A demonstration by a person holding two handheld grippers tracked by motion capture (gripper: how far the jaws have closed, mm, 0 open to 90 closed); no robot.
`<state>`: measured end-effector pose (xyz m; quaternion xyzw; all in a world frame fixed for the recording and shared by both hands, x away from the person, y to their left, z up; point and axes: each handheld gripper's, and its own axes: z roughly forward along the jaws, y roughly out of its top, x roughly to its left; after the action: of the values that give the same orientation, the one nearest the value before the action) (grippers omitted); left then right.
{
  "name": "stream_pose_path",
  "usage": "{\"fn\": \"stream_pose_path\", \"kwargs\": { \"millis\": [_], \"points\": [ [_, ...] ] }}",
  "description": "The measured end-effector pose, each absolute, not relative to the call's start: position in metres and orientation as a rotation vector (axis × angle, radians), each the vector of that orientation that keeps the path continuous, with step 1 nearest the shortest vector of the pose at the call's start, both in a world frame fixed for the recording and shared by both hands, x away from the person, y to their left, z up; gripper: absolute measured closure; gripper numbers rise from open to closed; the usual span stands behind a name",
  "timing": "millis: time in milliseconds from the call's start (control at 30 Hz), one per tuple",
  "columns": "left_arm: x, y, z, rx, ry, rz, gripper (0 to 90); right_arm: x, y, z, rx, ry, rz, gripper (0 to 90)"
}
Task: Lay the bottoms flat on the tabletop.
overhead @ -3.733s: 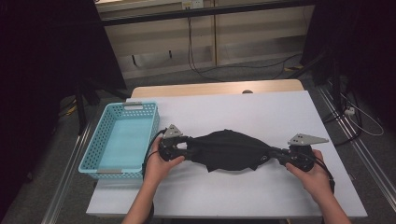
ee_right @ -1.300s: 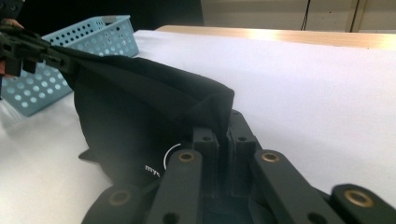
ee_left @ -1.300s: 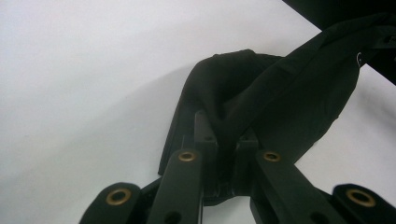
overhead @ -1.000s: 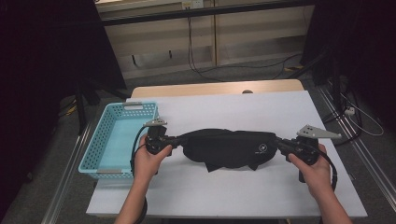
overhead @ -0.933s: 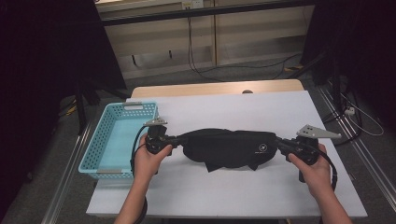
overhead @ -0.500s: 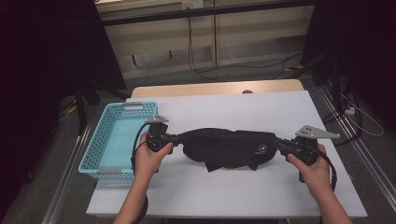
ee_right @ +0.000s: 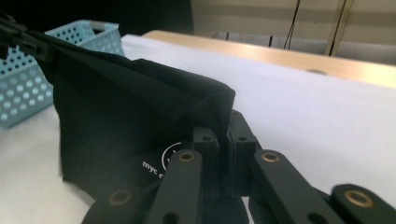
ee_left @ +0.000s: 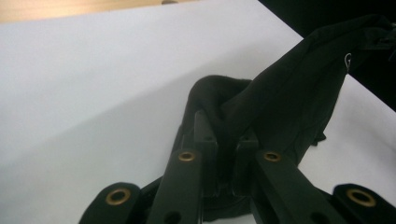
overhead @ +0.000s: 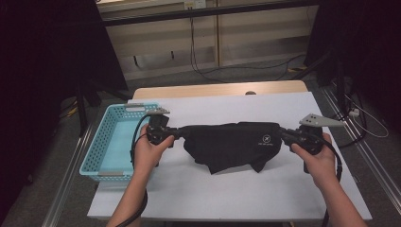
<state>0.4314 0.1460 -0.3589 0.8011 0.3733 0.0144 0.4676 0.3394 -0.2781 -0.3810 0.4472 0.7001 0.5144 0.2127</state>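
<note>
Black cloth (overhead: 231, 144) hangs stretched between left hand-held gripper (overhead: 176, 134) and right hand-held gripper (overhead: 286, 136), both clamping it.

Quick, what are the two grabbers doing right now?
Left gripper: shut on the black cloth.
Right gripper: shut on the same cloth.

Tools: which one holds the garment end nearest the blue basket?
The left tool, clamped on the black garment end beside the blue basket. The right tool grips the opposite end, by the printed logo.
</note>
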Motion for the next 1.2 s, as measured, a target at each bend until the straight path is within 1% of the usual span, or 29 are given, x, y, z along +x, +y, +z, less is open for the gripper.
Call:
{"fn": "stream_pose_path", "kwargs": {
  "millis": [133,367,700,867,1000,1100,1133,1200],
  "points": [
    [0.440,0.144,-0.351,1.954,0.924,0.028,85.0,0.350,-0.278,-0.370,1.244,1.936,1.414,84.8],
    [0.445,0.142,-0.331,1.946,0.907,0.049,85.0,0.360,-0.281,-0.367,1.261,1.922,1.418,84.9],
    [0.454,0.140,-0.345,1.938,0.945,0.022,84.9,0.366,-0.281,-0.372,1.272,1.926,1.406,84.9],
    [0.468,0.138,-0.347,1.944,0.953,0.010,84.9,0.375,-0.280,-0.374,1.274,1.930,1.391,84.9],
    [0.492,0.136,-0.344,1.928,0.966,-0.015,84.9,0.396,-0.280,-0.373,1.309,1.932,1.375,85.0],
    [0.521,0.134,-0.334,1.899,0.996,-0.009,84.9,0.423,-0.276,-0.365,1.330,1.920,1.321,85.2],
    [0.533,0.132,-0.327,1.887,1.003,0.022,85.0,0.435,-0.273,-0.359,1.333,1.913,1.309,85.3],
    [0.557,0.128,-0.317,1.807,1.029,0.072,85.0,0.465,-0.269,-0.342,1.342,1.838,1.299,85.3]
  ]
}}
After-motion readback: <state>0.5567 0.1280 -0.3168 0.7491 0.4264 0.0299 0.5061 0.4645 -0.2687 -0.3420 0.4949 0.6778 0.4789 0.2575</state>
